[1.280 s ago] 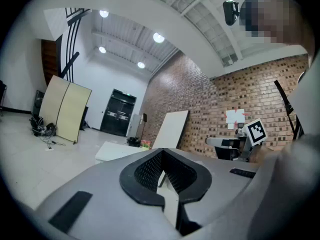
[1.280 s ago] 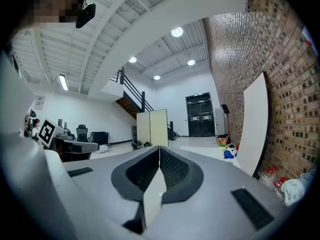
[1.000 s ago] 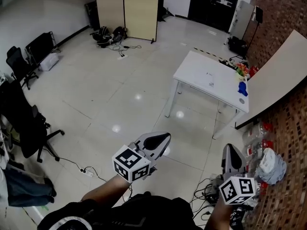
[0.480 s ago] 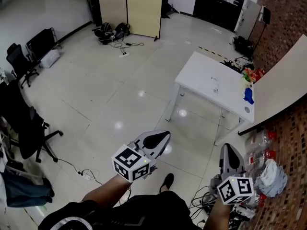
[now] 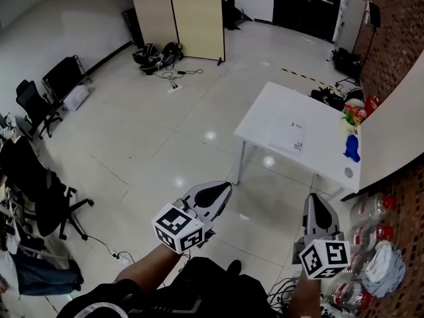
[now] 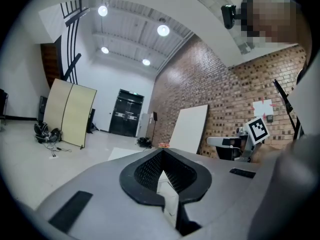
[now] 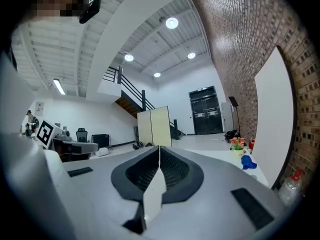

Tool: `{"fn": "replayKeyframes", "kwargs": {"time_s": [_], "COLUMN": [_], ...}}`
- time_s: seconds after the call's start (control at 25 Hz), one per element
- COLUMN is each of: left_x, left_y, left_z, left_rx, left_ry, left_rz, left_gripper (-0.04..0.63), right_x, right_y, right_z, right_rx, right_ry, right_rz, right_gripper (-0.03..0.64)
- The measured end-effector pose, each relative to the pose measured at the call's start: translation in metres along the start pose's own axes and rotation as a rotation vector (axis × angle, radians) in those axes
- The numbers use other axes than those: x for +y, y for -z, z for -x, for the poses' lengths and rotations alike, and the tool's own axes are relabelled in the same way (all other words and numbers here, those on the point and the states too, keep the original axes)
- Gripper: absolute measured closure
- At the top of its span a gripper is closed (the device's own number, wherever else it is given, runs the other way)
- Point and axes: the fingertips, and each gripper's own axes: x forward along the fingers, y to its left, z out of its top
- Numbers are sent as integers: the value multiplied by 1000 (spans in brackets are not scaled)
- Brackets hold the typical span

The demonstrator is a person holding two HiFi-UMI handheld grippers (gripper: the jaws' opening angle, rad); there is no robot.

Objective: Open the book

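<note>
Big tiled room, white table ahead-right carrying the flat white book, well apart from both tools, jaws together and empty; right tool nearer than left tool.

Glossy floor, rough brick wall

Both grippers held out level, jaws together
The left gripper points forward from a bare forearm that emerges from a dark sleeve. The right gripper is held alongside it, well apart and roughly parallel. In each gripper view the jaws meet at their tips, with nothing between them
</note>
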Motion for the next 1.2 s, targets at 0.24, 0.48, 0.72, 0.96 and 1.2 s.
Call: {"fn": "replayKeyframes", "kwargs": {"time_s": [0.24,0.48,0.72,0.96,1.2], "left_x": [46,102,174,232,270], "left_y": [-13,-10,-20,-24,-12], "left_z": [-52,-111,-161,-206,-253], "left_rx": [13,25,39,68,106], "left_ry": [-41,1,84,140,139], "left_rz": [-11,-6,4,7,43], "left_gripper": [600,600,600,600,600], "right_x": [-33,-55,-53,-63,-83], "right_y": [1,10,1,-2,9], "right_z": [-62,-135,-219,-284,-337], "right_rx": [13,42,53,67,115], "right_ry": [-2,39,101,166,173], "right_rz": [-18,-29,-26,-34,-36], "right_gripper": [617,617,617,616,615]}}
